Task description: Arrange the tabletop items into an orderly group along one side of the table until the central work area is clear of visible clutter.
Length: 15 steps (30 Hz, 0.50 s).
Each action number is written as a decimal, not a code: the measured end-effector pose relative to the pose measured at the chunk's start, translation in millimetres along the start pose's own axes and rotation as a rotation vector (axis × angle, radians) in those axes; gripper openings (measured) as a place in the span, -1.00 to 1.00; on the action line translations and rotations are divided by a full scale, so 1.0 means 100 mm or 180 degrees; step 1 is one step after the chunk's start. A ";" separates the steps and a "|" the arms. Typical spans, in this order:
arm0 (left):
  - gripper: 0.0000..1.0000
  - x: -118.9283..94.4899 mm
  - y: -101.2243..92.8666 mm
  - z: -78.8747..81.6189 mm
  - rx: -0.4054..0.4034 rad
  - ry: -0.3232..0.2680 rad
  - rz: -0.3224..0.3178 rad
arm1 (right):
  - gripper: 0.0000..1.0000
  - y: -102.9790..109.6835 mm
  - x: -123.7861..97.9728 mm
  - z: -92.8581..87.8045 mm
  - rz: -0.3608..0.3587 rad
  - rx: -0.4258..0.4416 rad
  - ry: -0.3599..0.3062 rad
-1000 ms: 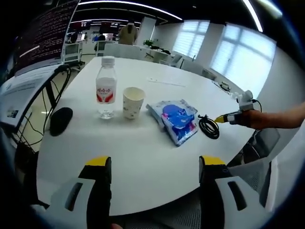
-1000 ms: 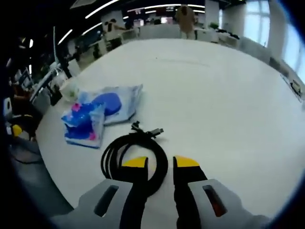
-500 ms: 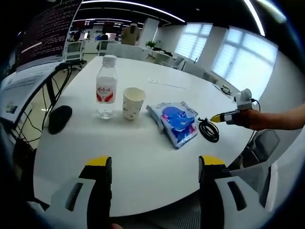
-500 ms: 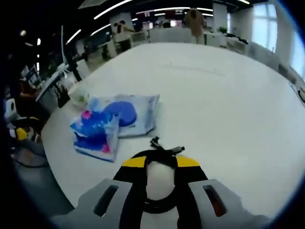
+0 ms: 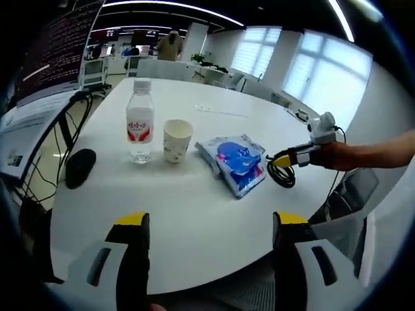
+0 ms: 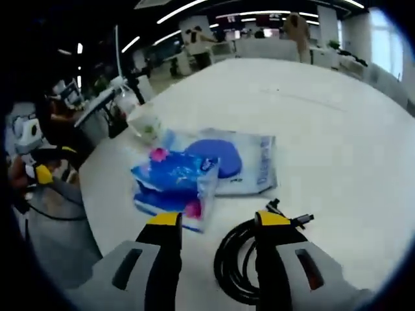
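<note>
On the round white table (image 5: 194, 214) stand a clear water bottle (image 5: 139, 123) and a paper cup (image 5: 177, 140), with a blue and white packet (image 5: 237, 161) to their right. A coiled black cable (image 5: 280, 173) lies beside the packet near the table's edge. My right gripper (image 5: 280, 158) hovers just over that coil, held by a hand. In the right gripper view the jaws stand wide apart, my right gripper (image 6: 218, 220) open, and the cable (image 6: 227, 256) lies partly between them, under the right jaw. The packet (image 6: 201, 172) sits just ahead. My left gripper (image 5: 211, 223) is open over the near edge.
A black mouse (image 5: 79, 166) lies at the table's left side, next to a monitor stand with hanging cords (image 5: 65, 126). The cup (image 6: 146, 123) shows beyond the packet, and my left gripper (image 6: 40, 172) is off the table's left edge. Office desks and people fill the background.
My right gripper's jaws were together over the cable half a second ago and now stand wide apart; the right gripper view has swung toward the packet. The left gripper has barely moved.
</note>
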<state>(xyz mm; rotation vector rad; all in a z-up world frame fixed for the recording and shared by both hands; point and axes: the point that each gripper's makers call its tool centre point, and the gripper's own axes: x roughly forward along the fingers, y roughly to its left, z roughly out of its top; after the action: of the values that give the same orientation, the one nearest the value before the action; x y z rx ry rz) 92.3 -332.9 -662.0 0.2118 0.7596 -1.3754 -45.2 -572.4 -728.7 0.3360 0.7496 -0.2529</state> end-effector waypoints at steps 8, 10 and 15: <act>0.59 -0.05 0.03 0.01 0.0039 0.0026 0.0004 | 0.03 0.17 0.18 0.08 0.0128 0.0045 0.0029; 0.59 -0.06 0.05 0.02 0.0037 0.0018 0.0017 | 0.06 0.20 0.21 0.09 0.0149 0.0023 0.0041; 0.59 -0.07 0.05 0.01 0.0031 0.0003 0.0029 | -0.07 0.15 0.27 0.10 0.0081 0.0090 0.0032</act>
<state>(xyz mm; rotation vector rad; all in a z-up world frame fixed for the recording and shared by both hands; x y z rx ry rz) 97.4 -326.6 -658.5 0.2235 0.7521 -1.3708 -14.9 -565.0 -737.5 0.3736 0.7516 -0.2381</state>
